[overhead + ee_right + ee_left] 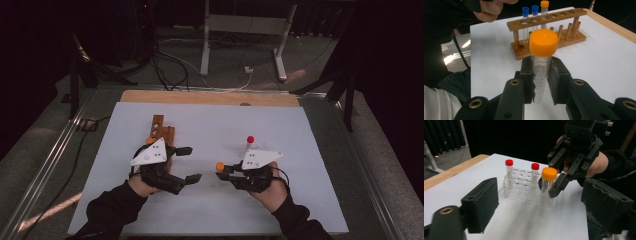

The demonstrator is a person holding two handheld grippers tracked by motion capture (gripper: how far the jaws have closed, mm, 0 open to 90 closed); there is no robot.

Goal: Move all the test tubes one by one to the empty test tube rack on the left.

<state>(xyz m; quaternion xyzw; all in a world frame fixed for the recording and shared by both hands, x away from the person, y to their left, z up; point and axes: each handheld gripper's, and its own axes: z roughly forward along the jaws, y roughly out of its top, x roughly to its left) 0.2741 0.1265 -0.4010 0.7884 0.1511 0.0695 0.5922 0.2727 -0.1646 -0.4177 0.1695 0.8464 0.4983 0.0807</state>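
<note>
My right gripper [540, 65] is shut on a clear tube with an orange cap [543, 42] and holds it upright just above the white mat. In the high view, the right gripper [223, 170] points left with that tube [220, 166] at its tip. Facing it from the left, my left gripper [194, 163] stands open with nothing between its jaws. In the left gripper view, the held tube [548, 176] hangs beyond the wide-open left gripper [544, 206]. A wooden rack [549, 32] carries two blue-capped tubes [525, 11] and an orange-capped one [544, 4].
A clear plastic rack [521, 185] with two red-capped tubes [509, 163] stands behind the right gripper. The wooden rack [161, 131] sits behind the left hand. The white mat [300, 200] covers a wooden table. A metal stand [240, 30] and cables lie on the floor beyond.
</note>
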